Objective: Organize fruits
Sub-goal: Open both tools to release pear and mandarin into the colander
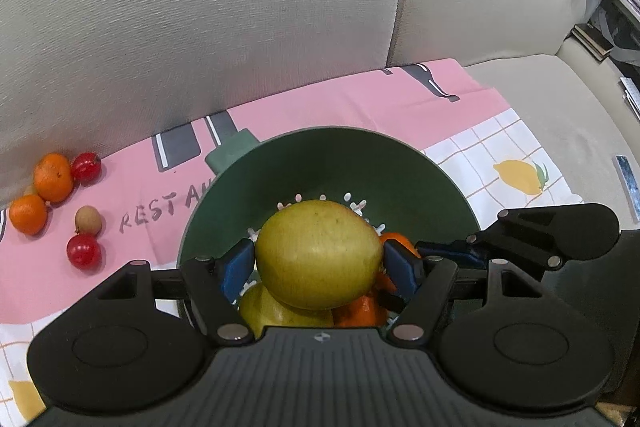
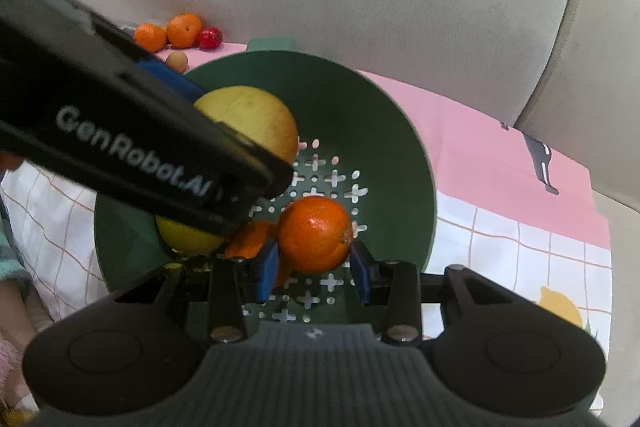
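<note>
A green colander bowl [image 1: 332, 155] [image 2: 384, 131] with cross-shaped holes sits on a pink patterned cloth. My left gripper [image 1: 319, 263] is shut on a large yellow-green pear [image 1: 318, 253] [image 2: 256, 123], held over the bowl. My right gripper [image 2: 314, 265] is shut on an orange [image 2: 316, 233] above the bowl's floor. Under them in the bowl lie another yellow pear [image 1: 268, 311] [image 2: 186, 237] and an orange fruit [image 1: 358, 311] [image 2: 250, 239]. The left gripper's black body crosses the right wrist view at left.
On the cloth [image 1: 320, 99] left of the bowl lie two oranges [image 1: 52, 177], two red fruits [image 1: 83, 251] and a small brown one [image 1: 88, 220]. Beige sofa cushions [image 1: 200, 7] rise right behind. A phone-like object [image 1: 628, 183] lies on the seat at right.
</note>
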The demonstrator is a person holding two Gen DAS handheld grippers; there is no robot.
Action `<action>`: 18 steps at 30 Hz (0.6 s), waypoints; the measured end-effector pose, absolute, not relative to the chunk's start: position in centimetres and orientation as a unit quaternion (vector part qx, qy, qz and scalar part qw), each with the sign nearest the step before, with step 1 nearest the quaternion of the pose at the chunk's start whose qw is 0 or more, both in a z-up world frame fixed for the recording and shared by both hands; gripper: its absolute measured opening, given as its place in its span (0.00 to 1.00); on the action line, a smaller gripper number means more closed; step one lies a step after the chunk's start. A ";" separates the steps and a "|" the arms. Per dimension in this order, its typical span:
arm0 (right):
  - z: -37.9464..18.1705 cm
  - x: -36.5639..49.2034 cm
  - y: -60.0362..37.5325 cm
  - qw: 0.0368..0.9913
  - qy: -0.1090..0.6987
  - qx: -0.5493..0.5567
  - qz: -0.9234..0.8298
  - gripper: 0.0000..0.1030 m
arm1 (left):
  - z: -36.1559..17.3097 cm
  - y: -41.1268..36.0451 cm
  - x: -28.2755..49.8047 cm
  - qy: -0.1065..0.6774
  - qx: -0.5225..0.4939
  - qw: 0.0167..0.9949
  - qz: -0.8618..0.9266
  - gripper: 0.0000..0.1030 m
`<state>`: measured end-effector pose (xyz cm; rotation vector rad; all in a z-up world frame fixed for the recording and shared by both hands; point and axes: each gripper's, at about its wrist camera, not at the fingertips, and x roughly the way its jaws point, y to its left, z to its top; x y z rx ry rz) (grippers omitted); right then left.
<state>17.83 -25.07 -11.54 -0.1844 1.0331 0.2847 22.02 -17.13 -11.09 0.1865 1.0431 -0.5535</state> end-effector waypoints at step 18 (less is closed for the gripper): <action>-11.9 18.5 -25.4 0.852 0.495 -0.093 0.144 0.24 | -13.3 -18.9 22.9 0.516 0.109 0.809 -0.260 0.78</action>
